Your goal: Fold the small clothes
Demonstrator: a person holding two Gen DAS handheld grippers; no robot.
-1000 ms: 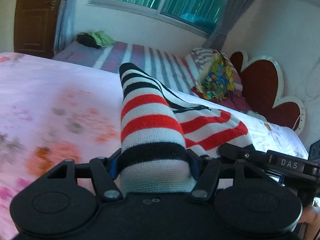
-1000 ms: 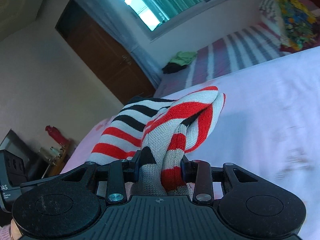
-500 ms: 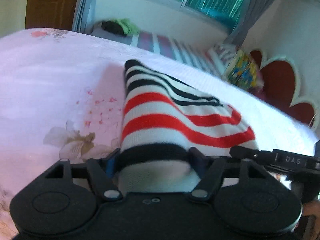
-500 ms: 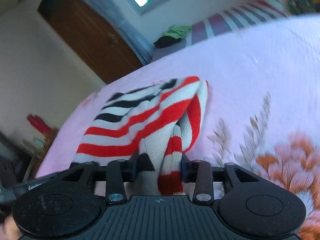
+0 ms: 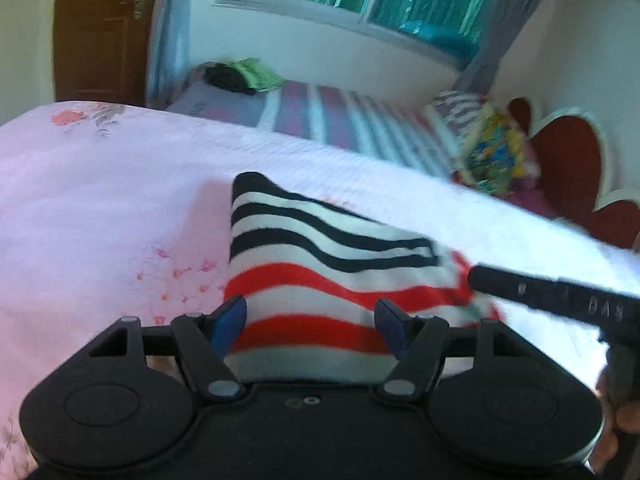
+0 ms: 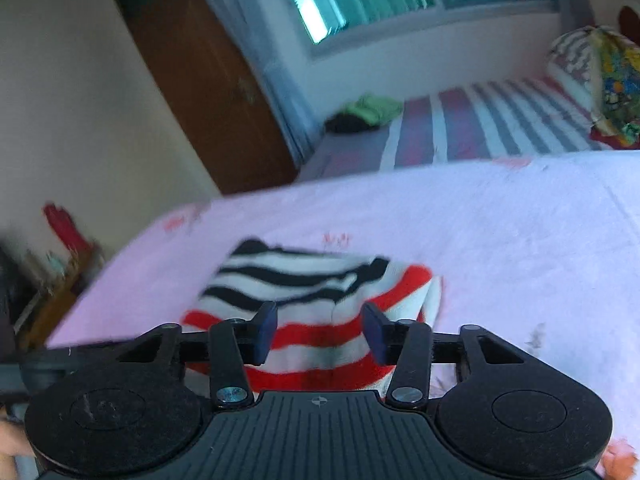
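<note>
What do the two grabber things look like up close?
Both are black plastic. The left gripper has two round discs on its body, slanted link bars with silver screws, and blue pads on its fingers. The right gripper is built the same, with a ribbed grey-black plate carrying a small crosshair mark and dark blue pads. Seen from the left camera, its side bears pale letters reading DAS.

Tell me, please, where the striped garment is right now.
In both wrist views the striped garment lies on the pink floral bedsheet, just ahead of the left gripper and right gripper, whose jaws stand apart.
</note>
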